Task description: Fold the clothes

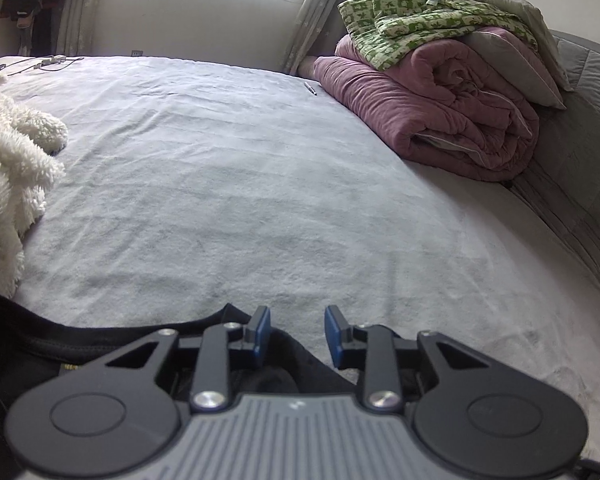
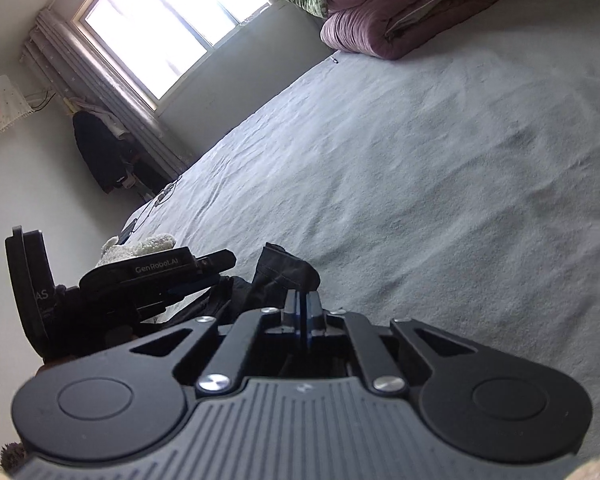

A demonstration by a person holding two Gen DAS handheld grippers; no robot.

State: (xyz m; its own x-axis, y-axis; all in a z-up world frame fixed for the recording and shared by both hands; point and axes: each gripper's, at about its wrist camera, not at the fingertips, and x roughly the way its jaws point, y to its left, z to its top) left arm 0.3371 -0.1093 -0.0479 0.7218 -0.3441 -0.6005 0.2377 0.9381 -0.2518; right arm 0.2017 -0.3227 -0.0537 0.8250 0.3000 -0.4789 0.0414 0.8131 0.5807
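Observation:
A black garment (image 1: 32, 348) lies crumpled at the near edge of the pale bedsheet (image 1: 240, 180). In the left wrist view my left gripper (image 1: 297, 334) hovers over its edge. The blue pads (image 1: 262, 332) stand apart, with sheet and a dark fold showing in the gap, and neither pad presses on cloth. In the right wrist view my right gripper (image 2: 304, 312) has its pads together at a raised flap of the black garment (image 2: 286, 270), which stands up from the tips. The left gripper (image 2: 216, 276) lies just to its left, over the same garment.
A white plush toy (image 1: 8, 184) sits at the left edge of the bed. A rolled pink duvet (image 1: 440, 108) with a green checked blanket (image 1: 428, 16) and a grey pillow (image 1: 512, 40) is piled by the headboard (image 1: 592, 120). A pen (image 1: 310, 89) and cables (image 1: 48, 62) lie far off.

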